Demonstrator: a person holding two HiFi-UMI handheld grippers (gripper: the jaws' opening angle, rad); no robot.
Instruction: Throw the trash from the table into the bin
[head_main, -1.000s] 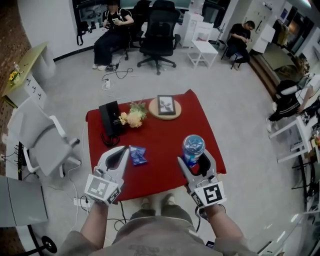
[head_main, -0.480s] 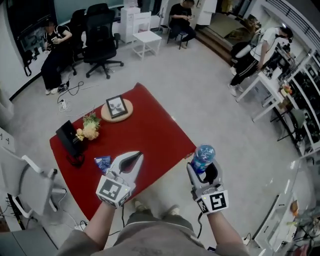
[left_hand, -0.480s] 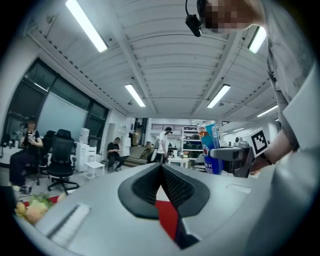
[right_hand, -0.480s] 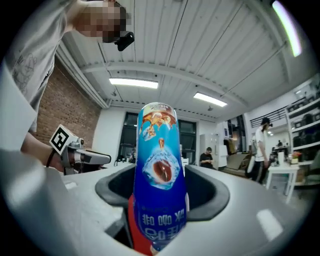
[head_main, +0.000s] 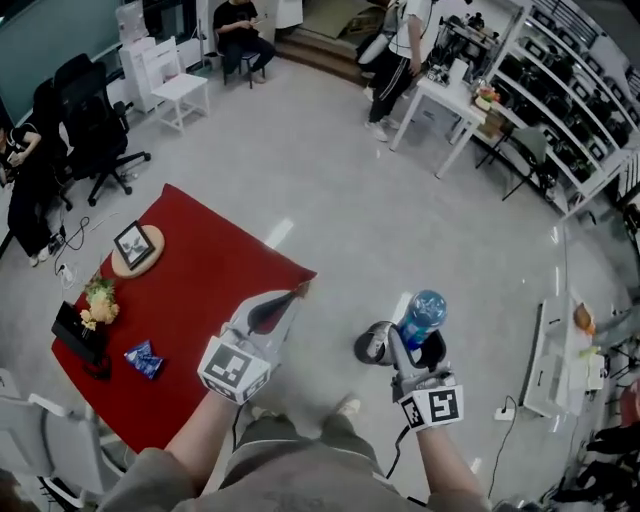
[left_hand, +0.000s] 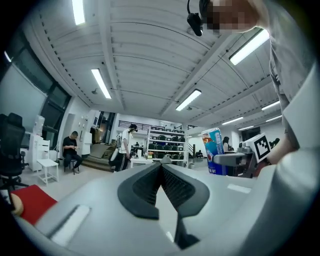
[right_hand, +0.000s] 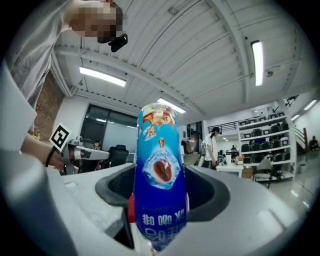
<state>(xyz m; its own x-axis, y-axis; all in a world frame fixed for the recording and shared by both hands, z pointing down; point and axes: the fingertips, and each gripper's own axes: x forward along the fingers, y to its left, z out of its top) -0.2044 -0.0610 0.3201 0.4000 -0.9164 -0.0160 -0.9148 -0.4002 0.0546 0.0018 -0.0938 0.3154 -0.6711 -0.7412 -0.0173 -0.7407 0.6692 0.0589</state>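
Jaws of my right gripper (head_main: 417, 347) clamp the blue bottle (head_main: 424, 308) around its body; it seems light, smooth and likely slippery, so I grip firmly. On my left gripper (head_main: 287, 299) they meet, holding nothing.

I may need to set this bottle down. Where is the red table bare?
The red table is bare from the framed picture to its corner near the left gripper. Crowded: the left side, with flowers, black box and blue wrapper.
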